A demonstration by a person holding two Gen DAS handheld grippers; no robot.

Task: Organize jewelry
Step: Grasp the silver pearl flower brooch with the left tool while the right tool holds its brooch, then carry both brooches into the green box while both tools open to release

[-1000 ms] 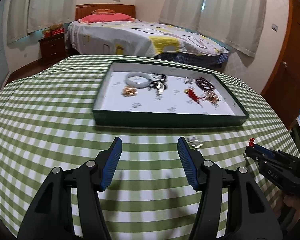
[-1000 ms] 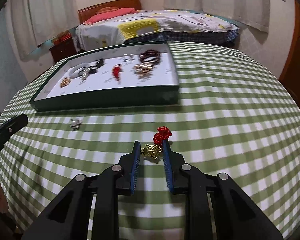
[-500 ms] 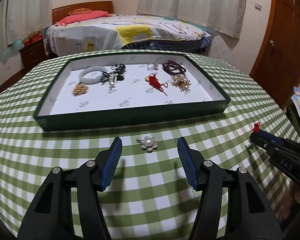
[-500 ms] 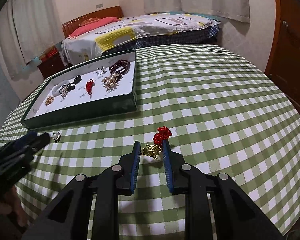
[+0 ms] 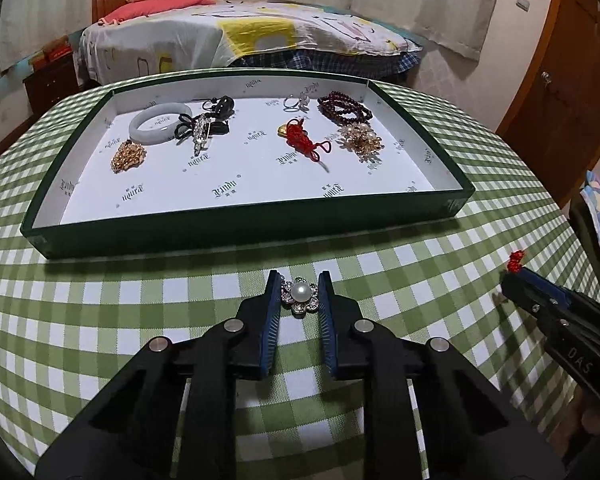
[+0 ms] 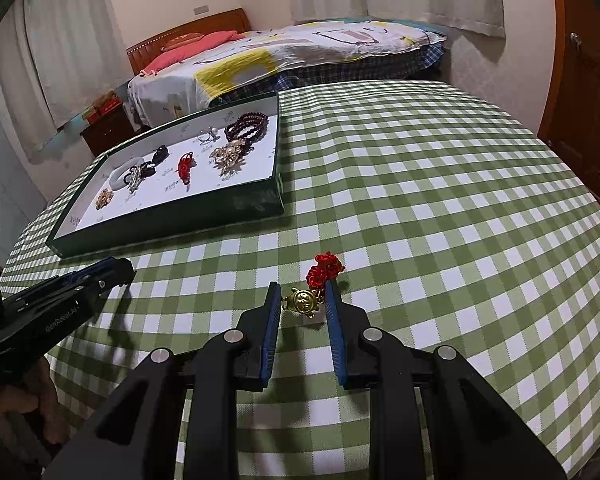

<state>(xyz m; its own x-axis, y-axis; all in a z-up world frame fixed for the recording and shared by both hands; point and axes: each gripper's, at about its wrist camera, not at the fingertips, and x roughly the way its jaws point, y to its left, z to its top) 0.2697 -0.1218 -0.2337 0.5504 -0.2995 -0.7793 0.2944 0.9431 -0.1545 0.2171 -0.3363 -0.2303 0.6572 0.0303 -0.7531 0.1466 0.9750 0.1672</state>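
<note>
Jaws of left gripper, wide before, now closing around pearl brooch; right gripper stays clamped on gold charm.

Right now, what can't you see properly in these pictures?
- Pearl brooch: in the right wrist view the left tool hides it.
- Gold charm: in the left wrist view only its red knot shows above the right tool.
- Printed words on the tray lining: too small to read.
- The person: only a hand, cut off by the picture edge.
</note>
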